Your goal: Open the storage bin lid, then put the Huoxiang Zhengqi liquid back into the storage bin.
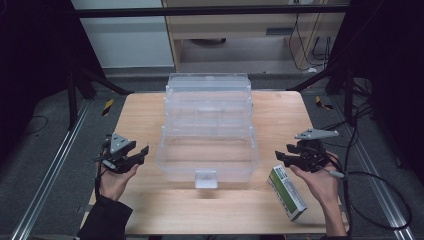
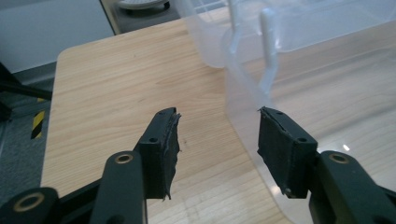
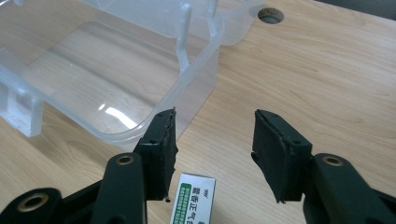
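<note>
A clear plastic tiered organiser box (image 1: 207, 125) stands open in the middle of the wooden table, its trays stepped back and its front latch (image 1: 206, 179) toward the person. My left gripper (image 1: 141, 153) hovers just left of the box's bottom tray, jaws open with nothing between them; in the left gripper view the tray wall (image 2: 243, 112) rises near the right jaw. My right gripper (image 1: 280, 157) is just right of the box, open and empty. A green and white carton (image 1: 287, 192) lies flat below it, and its end (image 3: 194, 198) peeks between the jaws.
The table (image 1: 150, 115) has bare wood to both sides of the box and along the front edge. A round cable hole (image 3: 271, 15) sits in the tabletop beyond the box. Black frame legs and cables lie on the floor around the table.
</note>
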Demonstrator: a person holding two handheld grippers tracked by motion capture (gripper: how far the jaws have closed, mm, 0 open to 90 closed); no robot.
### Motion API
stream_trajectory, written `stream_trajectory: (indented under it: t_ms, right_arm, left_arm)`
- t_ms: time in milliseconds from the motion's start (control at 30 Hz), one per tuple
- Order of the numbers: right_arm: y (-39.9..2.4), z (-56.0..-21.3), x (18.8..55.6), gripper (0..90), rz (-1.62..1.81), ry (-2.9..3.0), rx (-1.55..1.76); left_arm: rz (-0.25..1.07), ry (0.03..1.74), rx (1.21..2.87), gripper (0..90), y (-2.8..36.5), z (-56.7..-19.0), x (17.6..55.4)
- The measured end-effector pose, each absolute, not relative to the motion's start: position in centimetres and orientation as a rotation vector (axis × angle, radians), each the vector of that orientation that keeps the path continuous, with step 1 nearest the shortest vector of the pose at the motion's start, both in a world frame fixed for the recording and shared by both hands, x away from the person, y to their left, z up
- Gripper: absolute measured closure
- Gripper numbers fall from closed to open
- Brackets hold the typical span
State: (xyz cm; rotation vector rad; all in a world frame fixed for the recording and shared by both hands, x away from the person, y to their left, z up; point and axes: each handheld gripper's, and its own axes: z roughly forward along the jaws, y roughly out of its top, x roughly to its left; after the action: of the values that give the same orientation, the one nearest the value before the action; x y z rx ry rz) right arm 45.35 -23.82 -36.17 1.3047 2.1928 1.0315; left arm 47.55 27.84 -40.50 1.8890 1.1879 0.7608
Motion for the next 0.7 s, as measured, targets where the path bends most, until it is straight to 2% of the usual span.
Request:
stream_trajectory:
  t_ms: [233, 700]
  right_arm:
    - [-24.0, -34.8, 44.9, 45.6, 0.944, 2.248, 1.331]
    - [-23.5, -33.5, 43.8, 43.8, 0.828, 2.335, 1.366]
  left_arm:
    - [0.752, 1.244, 1.89, 43.8, 29.0, -41.1, 47.8]
    - [0.764, 1.301, 1.885, 42.2, 30.3, -41.6, 48.3]
